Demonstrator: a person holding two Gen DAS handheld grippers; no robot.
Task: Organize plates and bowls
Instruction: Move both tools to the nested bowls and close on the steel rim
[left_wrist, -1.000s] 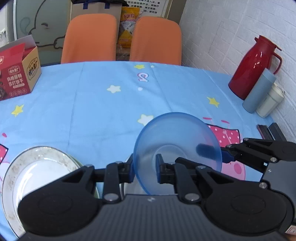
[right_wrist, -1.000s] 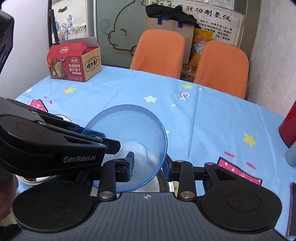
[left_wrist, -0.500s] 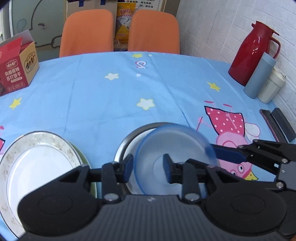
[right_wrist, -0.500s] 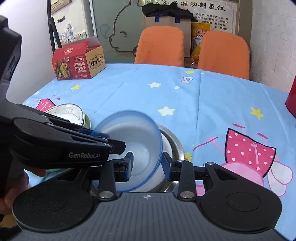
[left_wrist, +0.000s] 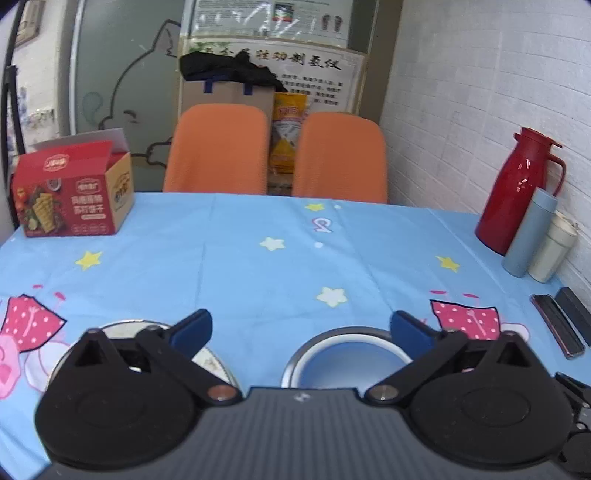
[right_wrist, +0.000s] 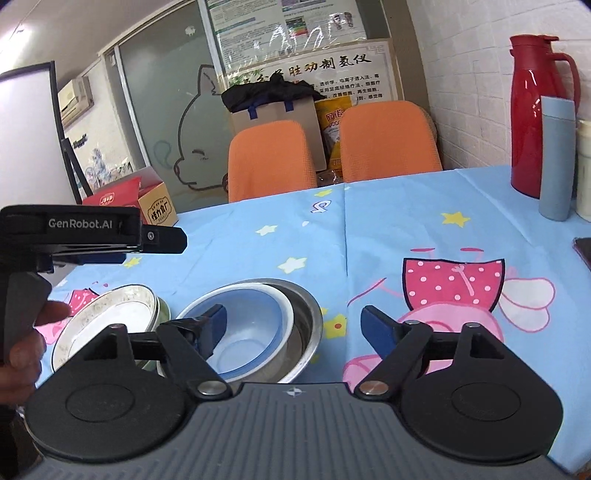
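Both grippers had let go of the blue bowl (right_wrist: 251, 332) since a second before, when each pinched its rim in the air; it had gone down into the steel bowl (right_wrist: 306, 317). Left gripper (left_wrist: 301, 328) stood wide open with nothing between its blue pads (left_wrist: 192, 328), raised above the table (left_wrist: 221, 266). Right gripper (right_wrist: 293, 326) was likewise spread wide and empty, its left pad (right_wrist: 216, 325) in front of the blue bowl's near rim (touching or not, I could not tell). Blue bowl sat nested in the steel one, with a white rim showing between them. Just left of the bowls lay a white plate (right_wrist: 107, 317) on a green one (right_wrist: 162, 310). Seen from the right wrist, the left gripper's body read "GenRobot.AI" (right_wrist: 85, 223). At the far left edge stood a red box (left_wrist: 70, 192) printed with Chinese characters too small to read. By the wall stood a red jug (left_wrist: 517, 188), a grey flask (left_wrist: 530, 232) and a cream cup (left_wrist: 552, 251). Two orange chairs (left_wrist: 218, 147) faced the table.
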